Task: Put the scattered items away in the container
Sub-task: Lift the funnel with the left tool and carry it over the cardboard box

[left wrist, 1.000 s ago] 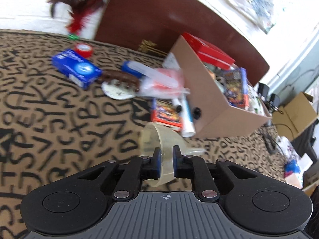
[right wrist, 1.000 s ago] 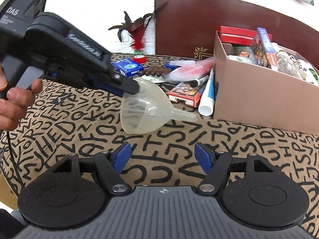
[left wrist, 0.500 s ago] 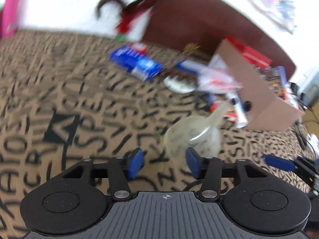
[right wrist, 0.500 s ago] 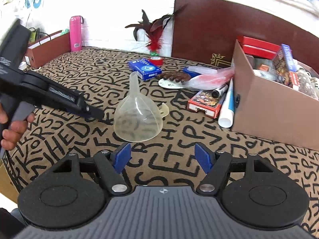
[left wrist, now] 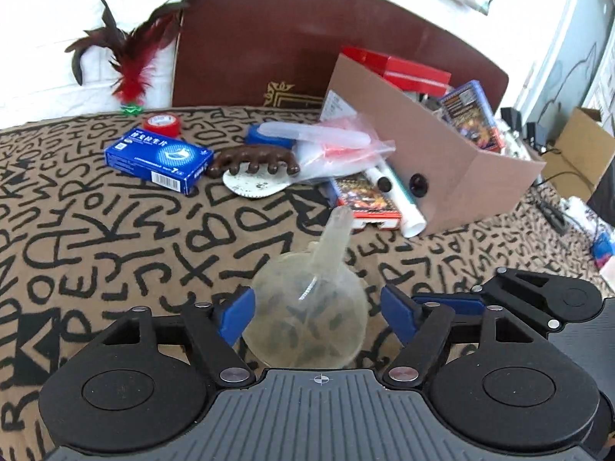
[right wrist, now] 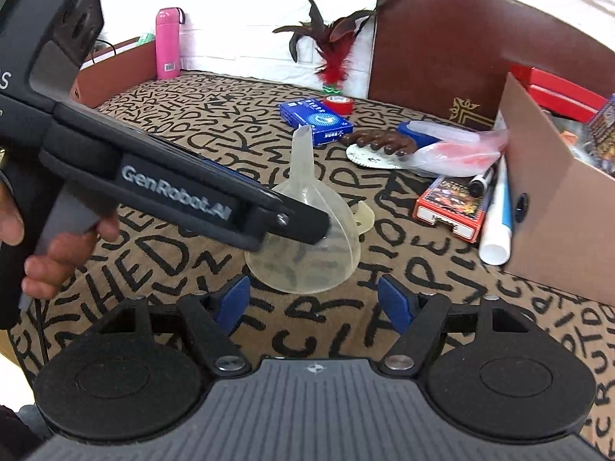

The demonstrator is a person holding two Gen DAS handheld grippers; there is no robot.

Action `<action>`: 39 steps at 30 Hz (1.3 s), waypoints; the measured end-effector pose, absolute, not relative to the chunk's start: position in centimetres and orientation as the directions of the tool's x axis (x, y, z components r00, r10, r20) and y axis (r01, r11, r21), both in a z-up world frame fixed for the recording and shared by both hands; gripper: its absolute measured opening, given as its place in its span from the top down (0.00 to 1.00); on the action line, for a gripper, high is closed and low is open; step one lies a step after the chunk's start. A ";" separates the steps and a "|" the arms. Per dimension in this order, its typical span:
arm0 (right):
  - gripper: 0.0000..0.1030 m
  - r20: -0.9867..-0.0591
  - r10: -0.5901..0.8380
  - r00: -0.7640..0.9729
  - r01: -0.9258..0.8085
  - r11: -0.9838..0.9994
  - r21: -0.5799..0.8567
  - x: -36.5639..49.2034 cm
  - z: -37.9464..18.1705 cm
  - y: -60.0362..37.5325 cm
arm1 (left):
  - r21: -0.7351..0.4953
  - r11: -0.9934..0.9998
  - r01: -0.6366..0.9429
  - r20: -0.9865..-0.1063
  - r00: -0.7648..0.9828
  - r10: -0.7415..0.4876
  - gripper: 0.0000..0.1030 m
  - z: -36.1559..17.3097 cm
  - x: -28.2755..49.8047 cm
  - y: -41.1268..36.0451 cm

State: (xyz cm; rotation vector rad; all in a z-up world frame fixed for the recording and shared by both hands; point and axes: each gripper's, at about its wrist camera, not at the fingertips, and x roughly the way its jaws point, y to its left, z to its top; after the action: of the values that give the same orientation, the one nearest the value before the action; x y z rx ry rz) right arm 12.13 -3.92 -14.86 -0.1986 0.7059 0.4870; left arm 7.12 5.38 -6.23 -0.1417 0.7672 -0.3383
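A clear plastic funnel (left wrist: 307,311) stands mouth-down on the patterned cloth, spout up; it also shows in the right wrist view (right wrist: 307,230). My left gripper (left wrist: 318,317) is open, its blue pads on either side of the funnel's cone. My right gripper (right wrist: 313,303) is open and empty, just short of the funnel. The cardboard box (left wrist: 442,169) sits at the right, holding several items; it also shows in the right wrist view (right wrist: 557,211). Scattered beside it: blue carton (left wrist: 159,159), brown claw clip (left wrist: 253,161), card pack (left wrist: 365,203), white tube (left wrist: 403,207), plastic bag (left wrist: 338,146), red tape roll (left wrist: 161,123).
A brown headboard (left wrist: 288,46) and feather toy (left wrist: 130,65) stand at the back. A pink bottle (right wrist: 168,44) and a brown tray are at the far left. Another cardboard box (left wrist: 576,146) and cables lie beyond the right edge.
My left gripper let go of the funnel, which now stands mouth-down on the cloth. The left gripper pulled back, then returned open around the cone. The right gripper stayed open.
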 end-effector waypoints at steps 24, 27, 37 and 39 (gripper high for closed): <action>0.16 -0.631 0.411 0.658 -0.512 0.859 0.025 15.6 -17.4 -2.3 | -0.243 0.922 0.300 -0.693 0.611 -0.382 0.15 -7.9 9.4 5.0; 0.16 -0.610 0.400 0.685 -0.503 0.864 0.002 14.7 -16.5 -2.8 | -0.230 0.920 0.319 -0.670 0.633 -0.387 0.15 -6.3 8.8 3.9; 0.16 -0.450 0.338 0.827 -0.409 0.910 -0.069 11.5 -10.3 -8.1 | -0.178 0.886 0.429 -0.564 0.693 -0.449 0.15 1.4 8.4 -2.5; 0.16 -0.420 0.319 0.850 -0.381 0.921 -0.073 11.2 -9.1 -9.6 | -0.157 0.873 0.462 -0.548 0.695 -0.466 0.15 2.9 8.7 -4.6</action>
State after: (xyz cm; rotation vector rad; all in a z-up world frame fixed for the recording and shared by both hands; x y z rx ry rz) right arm 11.19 -9.62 -9.12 -0.1561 0.4146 0.3702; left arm 8.69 -4.58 2.89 -0.0071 0.6136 -0.5178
